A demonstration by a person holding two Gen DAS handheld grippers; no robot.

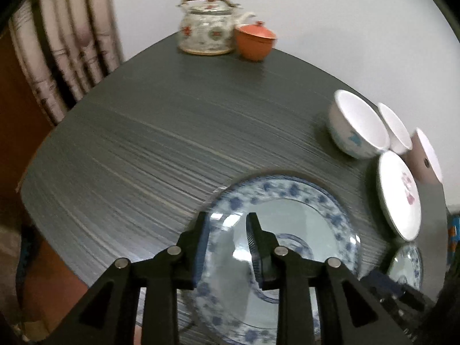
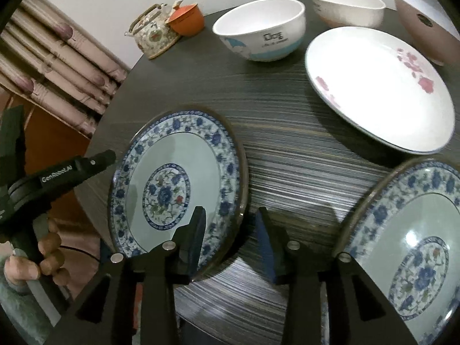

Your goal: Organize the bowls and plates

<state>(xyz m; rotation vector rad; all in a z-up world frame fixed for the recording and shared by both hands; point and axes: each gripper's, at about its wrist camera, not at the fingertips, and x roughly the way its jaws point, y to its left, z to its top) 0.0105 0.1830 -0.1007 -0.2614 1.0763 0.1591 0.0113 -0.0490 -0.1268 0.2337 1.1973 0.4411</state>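
Left hand-held gripper (image 1: 227, 224) is released, fingers spread over the blue-patterned plate (image 1: 287, 215) lying flat on the dark bench (image 1: 143, 143); the plate's left rim passes between the fingertips, but whether either pad touches it cannot be told (motion blur). Ahead and to the right of this gripper stand three bowls in a tight cluster: the white bowl with blue print (image 1: 356, 126), a second white bowl (image 1: 395, 128) just behind it, and a pink-sided bowl (image 1: 425, 155) at the far right. The white plate with pink flowers (image 1: 398, 195) lies just beside them, nearer the gripper. A second blue-patterned plate (image 1: 406, 261) shows at the right edge. Far ahead, at the bench's back edge, a floral teapot (image 1: 205, 26) touches an orange lidded cup (image 1: 254, 40). Right hand-held gripper (image 2: 230, 215) is also released, holding nothing, fingers apart above bare bench between the two blue plates: one just left of its left finger, the other just right of its right finger. Straight ahead, well apart, lie the flowered plate and the bowls. At far left a hand (image 2: 37, 256) grips the other tool's handle. A striped curtain (image 2: 63, 66) hangs beyond the bench.
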